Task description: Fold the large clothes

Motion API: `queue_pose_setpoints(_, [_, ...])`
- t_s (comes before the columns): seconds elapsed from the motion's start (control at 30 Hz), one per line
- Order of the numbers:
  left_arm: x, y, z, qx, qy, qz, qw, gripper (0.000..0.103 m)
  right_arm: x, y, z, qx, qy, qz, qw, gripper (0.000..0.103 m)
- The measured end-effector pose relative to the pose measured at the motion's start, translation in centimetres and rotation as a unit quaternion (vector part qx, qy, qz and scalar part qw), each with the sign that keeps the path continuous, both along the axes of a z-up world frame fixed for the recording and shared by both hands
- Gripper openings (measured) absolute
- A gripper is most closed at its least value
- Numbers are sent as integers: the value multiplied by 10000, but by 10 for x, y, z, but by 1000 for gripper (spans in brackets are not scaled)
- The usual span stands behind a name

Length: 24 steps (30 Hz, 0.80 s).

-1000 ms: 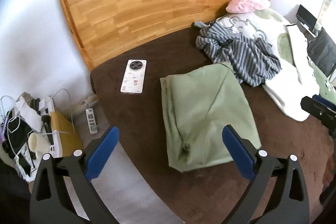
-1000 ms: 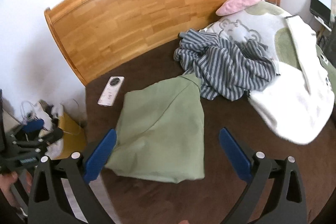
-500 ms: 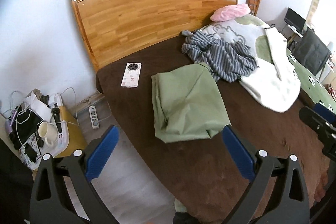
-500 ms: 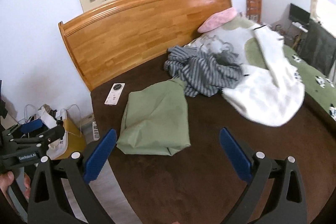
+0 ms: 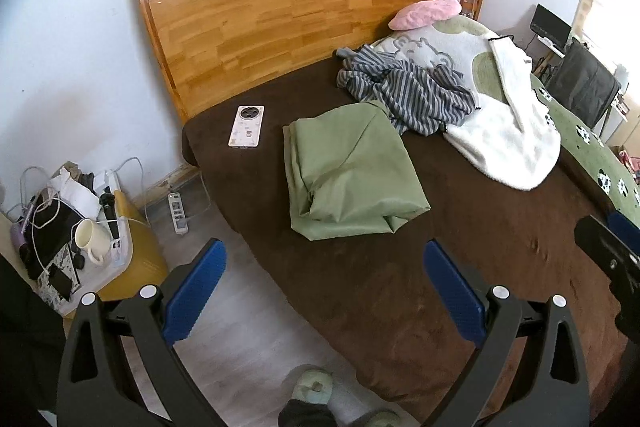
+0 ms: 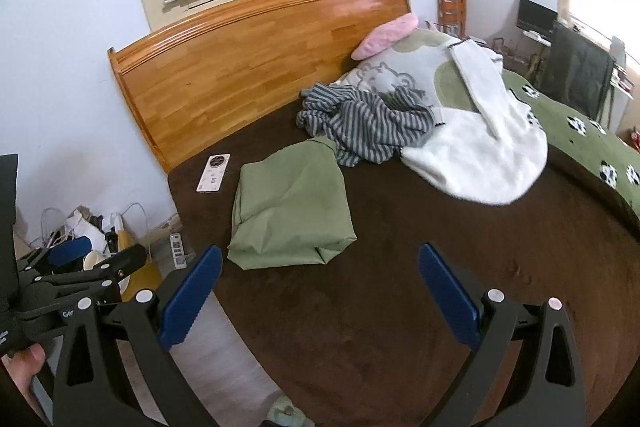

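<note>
Green garment lies folded, bed centre; striped garment far right seemingly unfolded. Left gripper, right gripper spread, empty.

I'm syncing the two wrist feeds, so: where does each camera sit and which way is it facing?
Left wrist: on the open left gripper, off the bed's near corner, facing the headboard; own blue fingers show.
Right wrist: on the open right gripper, facing likewise; the person's thumb shows.
Shared: folded green garment, phone, striped garment.
</note>
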<state>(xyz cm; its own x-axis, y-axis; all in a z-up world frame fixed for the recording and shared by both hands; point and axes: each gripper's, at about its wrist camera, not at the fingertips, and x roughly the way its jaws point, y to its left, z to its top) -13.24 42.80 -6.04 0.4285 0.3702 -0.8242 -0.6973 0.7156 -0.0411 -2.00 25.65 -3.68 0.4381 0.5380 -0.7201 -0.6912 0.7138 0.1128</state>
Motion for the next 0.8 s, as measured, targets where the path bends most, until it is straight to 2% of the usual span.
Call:
queue_pose_setpoints(0.13, [5,15,-2,-39,-25,-167,9998,96,-5,10,-1,30,-114,-221,9997,97])
queue_pose_setpoints(0.43, [19,47,-7,323,-239,-453,9982,96,9,45,-16,189,-278,-523,9981,97])
queue_pose_setpoints(0.63, [32,65,-46,425,-336,-551,9970,96,17,66,-60,116,-517,-507,9973,97])
queue_pose_setpoints(0.8, [40,72,-81,398,-232,-669,9967,96,22,72,-94,-50,-471,-574,9972,97])
